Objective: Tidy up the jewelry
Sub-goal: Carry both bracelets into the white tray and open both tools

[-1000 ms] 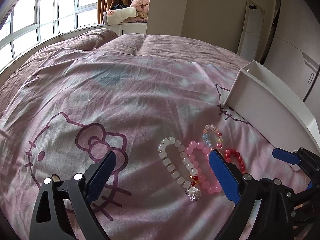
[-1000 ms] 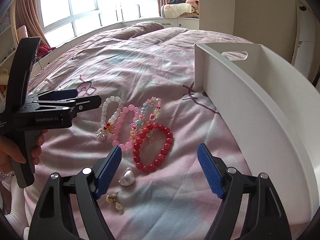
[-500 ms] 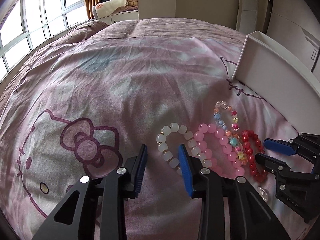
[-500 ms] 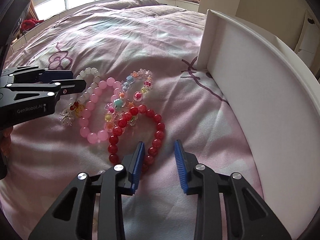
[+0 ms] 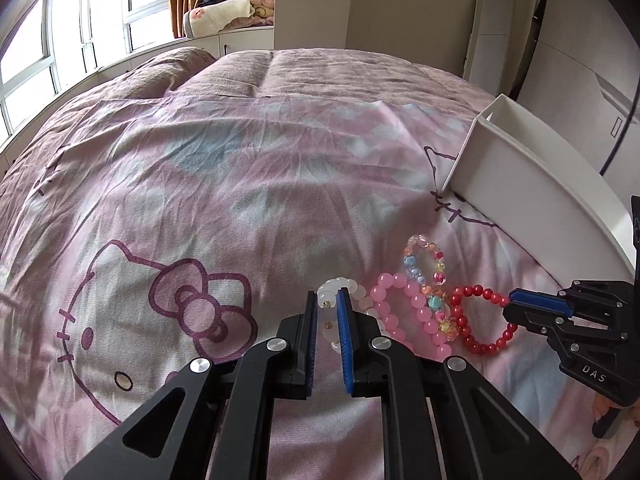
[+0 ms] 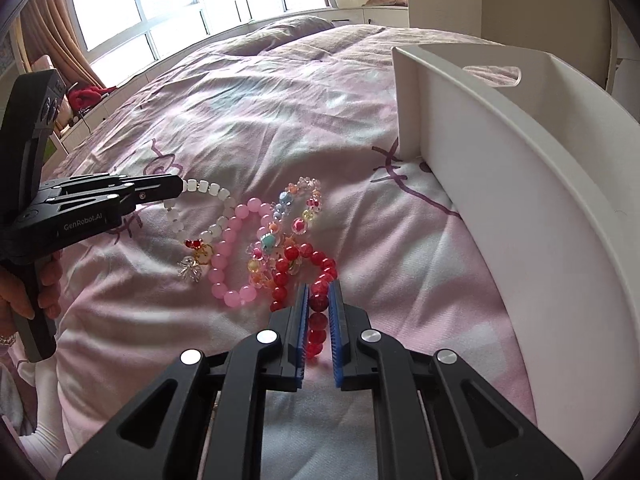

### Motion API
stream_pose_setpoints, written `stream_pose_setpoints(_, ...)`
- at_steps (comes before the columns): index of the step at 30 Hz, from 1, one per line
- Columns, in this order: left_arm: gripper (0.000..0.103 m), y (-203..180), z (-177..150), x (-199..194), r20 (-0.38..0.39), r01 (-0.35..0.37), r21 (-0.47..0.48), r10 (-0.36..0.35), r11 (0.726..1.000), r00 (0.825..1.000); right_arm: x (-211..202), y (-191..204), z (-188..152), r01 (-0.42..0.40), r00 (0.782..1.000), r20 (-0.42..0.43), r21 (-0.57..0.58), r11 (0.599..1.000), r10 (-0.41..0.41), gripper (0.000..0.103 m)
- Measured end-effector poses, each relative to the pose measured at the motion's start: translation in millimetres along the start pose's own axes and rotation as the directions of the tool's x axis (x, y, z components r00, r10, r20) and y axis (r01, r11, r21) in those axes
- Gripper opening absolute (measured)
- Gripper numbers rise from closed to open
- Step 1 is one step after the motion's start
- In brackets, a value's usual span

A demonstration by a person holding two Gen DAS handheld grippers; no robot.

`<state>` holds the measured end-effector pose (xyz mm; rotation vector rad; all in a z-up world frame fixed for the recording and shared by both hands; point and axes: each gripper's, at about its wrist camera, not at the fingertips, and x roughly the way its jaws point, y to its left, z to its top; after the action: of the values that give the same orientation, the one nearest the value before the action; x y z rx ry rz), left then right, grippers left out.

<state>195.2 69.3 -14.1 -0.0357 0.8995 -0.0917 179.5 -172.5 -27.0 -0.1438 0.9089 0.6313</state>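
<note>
Beside a white bin (image 6: 520,200), the left gripper (image 5: 327,300) pinches the white bracelet (image 6: 216,200) and the right gripper (image 6: 319,292) the red bracelet (image 6: 320,264), pink (image 6: 232,256) and multicoloured strands (image 6: 296,208) tangled between.

Bracelets (image 6: 256,248) left of bin (image 6: 520,208)

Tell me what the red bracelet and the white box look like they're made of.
Red bracelet: glossy translucent beads, glass or plastic, glinting with highlights. White box: matte, smooth, thin-walled, with a cut-out handle; probably plastic, possibly painted board.
</note>
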Motion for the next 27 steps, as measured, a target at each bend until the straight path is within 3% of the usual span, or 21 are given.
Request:
stream_pose_setpoints(7, 0.015, -27, 36, -38, 0.031, 0.016, 0.089, -0.018, 0.996, 0.999, -40, 7, 15, -0.076, 0.993, 0.095, -0.009, 0.997, 0.076, 0.01)
stream_pose_setpoints(14, 0.015, -62, 68, -77, 0.046, 0.032, 0.168, -0.04, 0.985, 0.998, -80, -5, 33, -0.13, 0.968, 0.22, 0.022, 0.991, 0.122, 0.01)
stream_pose_setpoints(21, 0.015, -104, 105, -105, 0.063, 0.06, 0.194, -0.074, 0.979, 0.995, -129, -30, 51, -0.082, 0.939, 0.338, 0.029, 0.996, 0.067, 0.01)
stream_pose_setpoints(27, 0.015, -157, 138, -114, 0.095, 0.092, 0.258, -0.12, 0.962, 0.988, -174, -64, 56, 0.034, 0.903, 0.427, 0.056, 0.998, -0.055, 0.01)
